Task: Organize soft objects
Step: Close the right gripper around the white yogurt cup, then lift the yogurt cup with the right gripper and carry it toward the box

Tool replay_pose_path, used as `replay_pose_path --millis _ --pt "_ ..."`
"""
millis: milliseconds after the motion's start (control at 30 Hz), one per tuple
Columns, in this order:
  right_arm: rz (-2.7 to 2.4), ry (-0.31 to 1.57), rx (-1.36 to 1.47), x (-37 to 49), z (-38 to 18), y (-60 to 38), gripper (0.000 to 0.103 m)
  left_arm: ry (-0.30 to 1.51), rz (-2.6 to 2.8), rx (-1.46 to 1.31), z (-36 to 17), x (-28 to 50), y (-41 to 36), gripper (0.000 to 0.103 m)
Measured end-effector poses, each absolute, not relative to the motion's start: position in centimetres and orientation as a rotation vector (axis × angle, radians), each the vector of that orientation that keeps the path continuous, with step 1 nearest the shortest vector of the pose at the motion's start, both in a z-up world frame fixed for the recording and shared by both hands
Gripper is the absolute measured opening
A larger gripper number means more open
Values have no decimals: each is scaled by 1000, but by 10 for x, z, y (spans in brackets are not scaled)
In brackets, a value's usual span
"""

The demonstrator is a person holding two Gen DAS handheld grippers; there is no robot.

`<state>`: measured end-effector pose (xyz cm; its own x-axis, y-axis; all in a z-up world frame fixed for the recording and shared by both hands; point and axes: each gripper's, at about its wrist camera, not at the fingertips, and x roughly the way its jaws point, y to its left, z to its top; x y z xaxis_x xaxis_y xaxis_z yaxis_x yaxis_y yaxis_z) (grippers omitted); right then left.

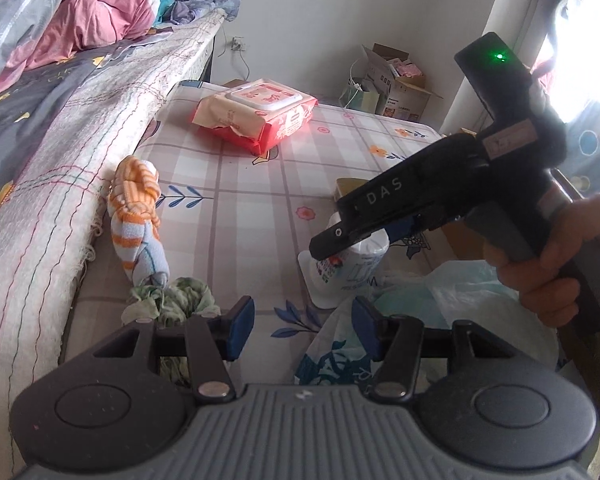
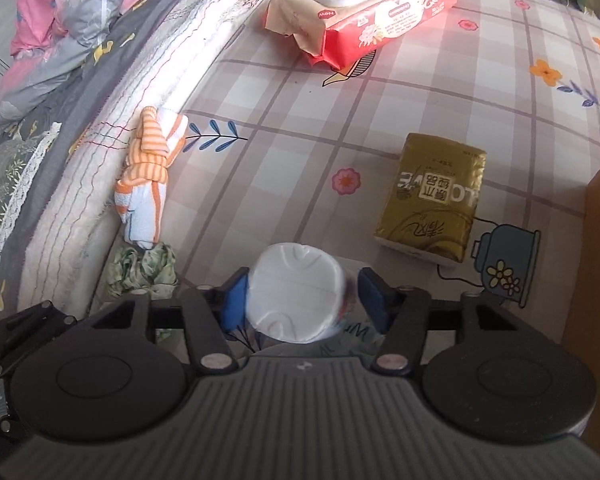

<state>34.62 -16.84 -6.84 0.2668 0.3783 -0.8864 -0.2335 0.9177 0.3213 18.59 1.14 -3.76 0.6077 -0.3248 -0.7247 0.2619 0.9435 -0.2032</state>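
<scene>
A checked, flower-printed bed (image 2: 420, 92) is carrying scattered soft goods — sorting seems barely begun. The right tongs (image 2: 300, 300) are straddling one white tissue roll (image 2: 294, 292) near the bed's near edge; whether they are pressing it I cannot tell. The left tongs (image 1: 302, 330) are standing apart, empty. Lying loose: one red wipes pack (image 2: 360, 8), one gold tissue pack (image 2: 432, 196), one striped cloth (image 2: 152, 168), one green cloth (image 2: 140, 272).

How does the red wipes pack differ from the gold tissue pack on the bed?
The wipes pack is red and cream; the tissue pack is gold. The wipes pack has a hard flip lid on top; the tissue pack has only a plain printed wrapper. The wipes pack looks larger and lies farther from the claws; the tissue pack lies nearer, beside the white roll. Both lie flat on the checked sheet, untouched.
</scene>
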Motion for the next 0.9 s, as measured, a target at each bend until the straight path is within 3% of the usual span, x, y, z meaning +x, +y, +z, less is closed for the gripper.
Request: replay_pose_path --millis 400,667,900 --pt "581 1460 803 376 -118 -192 55 842 -319 -96 -36 174 25 55" --pt "467 1384 623 382 -100 -208 59 833 -333 -86 -38 185 16 55" --pt "481 1392 642 379 -103 -210 61 821 -309 -104 -35 196 18 55"
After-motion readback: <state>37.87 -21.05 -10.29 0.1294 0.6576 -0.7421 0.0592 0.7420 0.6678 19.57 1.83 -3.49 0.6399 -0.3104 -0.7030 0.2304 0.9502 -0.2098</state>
